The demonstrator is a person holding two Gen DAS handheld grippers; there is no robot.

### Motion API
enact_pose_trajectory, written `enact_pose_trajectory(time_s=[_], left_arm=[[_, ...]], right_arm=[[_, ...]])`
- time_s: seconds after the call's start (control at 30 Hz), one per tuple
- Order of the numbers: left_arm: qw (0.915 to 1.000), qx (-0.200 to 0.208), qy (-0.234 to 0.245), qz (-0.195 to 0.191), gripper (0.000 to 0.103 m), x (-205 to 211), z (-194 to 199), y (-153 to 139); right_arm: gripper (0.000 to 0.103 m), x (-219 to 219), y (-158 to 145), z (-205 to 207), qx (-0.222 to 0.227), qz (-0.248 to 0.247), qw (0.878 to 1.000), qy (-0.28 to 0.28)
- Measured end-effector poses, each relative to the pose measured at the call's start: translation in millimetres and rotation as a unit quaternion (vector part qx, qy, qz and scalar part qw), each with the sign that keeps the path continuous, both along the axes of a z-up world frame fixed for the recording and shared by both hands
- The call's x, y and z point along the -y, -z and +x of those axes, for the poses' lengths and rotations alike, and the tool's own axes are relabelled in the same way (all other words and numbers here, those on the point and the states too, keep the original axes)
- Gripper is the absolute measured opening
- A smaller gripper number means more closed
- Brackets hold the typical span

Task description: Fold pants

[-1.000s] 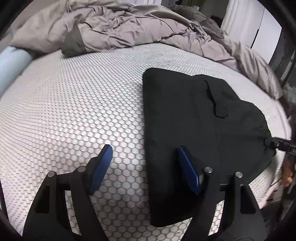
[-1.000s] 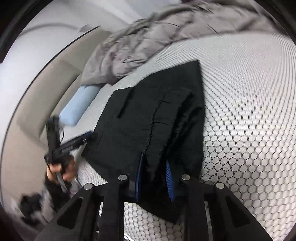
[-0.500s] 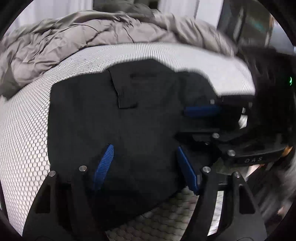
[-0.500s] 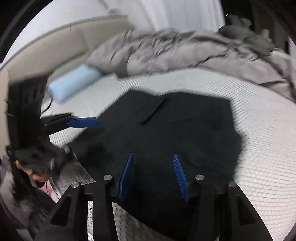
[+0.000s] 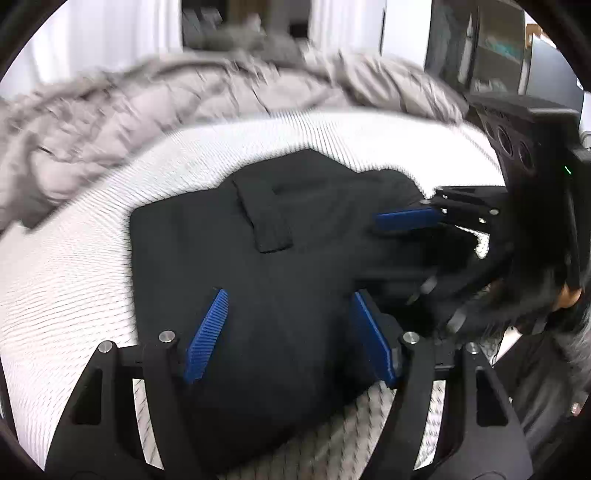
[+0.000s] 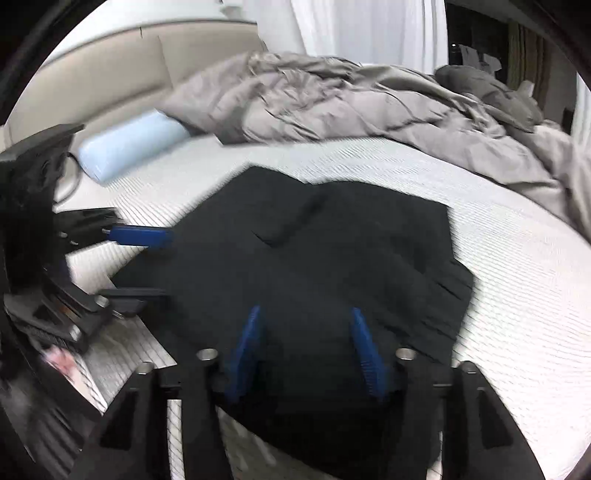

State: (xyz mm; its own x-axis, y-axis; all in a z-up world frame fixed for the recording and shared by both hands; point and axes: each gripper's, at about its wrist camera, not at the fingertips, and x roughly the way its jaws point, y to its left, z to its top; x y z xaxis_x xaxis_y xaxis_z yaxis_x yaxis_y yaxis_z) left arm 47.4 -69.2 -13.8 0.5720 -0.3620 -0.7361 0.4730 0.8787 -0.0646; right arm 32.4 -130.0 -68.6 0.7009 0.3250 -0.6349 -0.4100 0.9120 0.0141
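White honeycomb-textured bed (image 6: 517, 280) fills both wrist views, with a rumpled grey duvet (image 6: 351, 103) heaped along its far edge and a pale blue pillow (image 6: 129, 147) at the far left corner, against a beige headboard (image 6: 92, 85). White curtains (image 6: 362, 29) hang behind the bed.

Black pants (image 6: 332, 258), folded into a compact dark panel, lie flat on the bed near its front edge; a back pocket flap (image 5: 266, 218) faces upward near the panel's far side.

Left hand-held gripper (image 5: 288, 336): its 2 blue pads stand well apart over the near portion of the pants, and no cloth is pinched between them. In the right wrist view the same tool (image 6: 136, 258) enters from the bed's left edge, 1 blue pad (image 6: 142, 236) lying at the left border of the pants.

Right hand-held gripper (image 6: 306, 354): its jaws have just been opening and now stand apart above the near edge of the pants, with fabric visible between the blue pads but not clamped. In the left wrist view it (image 5: 417, 229) reaches in from the right, 1 blue pad (image 5: 406, 219) over the right side of the pants; whether it touches the cloth cannot be told.

Motion blur softens both views, particularly the duvet in the left wrist view.
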Motion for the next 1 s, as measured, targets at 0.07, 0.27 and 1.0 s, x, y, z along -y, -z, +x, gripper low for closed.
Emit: enact_pose_trajectory(time_s=[0.07, 0.27, 1.0], left_arm=[[0.9996, -0.024, 0.003, 0.015, 0.065, -4, 15, 19], [0.9991, -0.004, 0.007, 0.041, 0.067, -20, -8, 13], [0.9986, 0.005, -0.038, 0.036, 0.068, -27, 67, -26]], right_arm=[[0.067, -14, 14, 21, -0.023, -0.04, 0.999, 0.003], [0.049, 30, 17, 24, -0.04, -0.089, 0.994, 0.045], [0.048, 3, -9, 73, -0.042, -0.057, 0.997, 0.022]])
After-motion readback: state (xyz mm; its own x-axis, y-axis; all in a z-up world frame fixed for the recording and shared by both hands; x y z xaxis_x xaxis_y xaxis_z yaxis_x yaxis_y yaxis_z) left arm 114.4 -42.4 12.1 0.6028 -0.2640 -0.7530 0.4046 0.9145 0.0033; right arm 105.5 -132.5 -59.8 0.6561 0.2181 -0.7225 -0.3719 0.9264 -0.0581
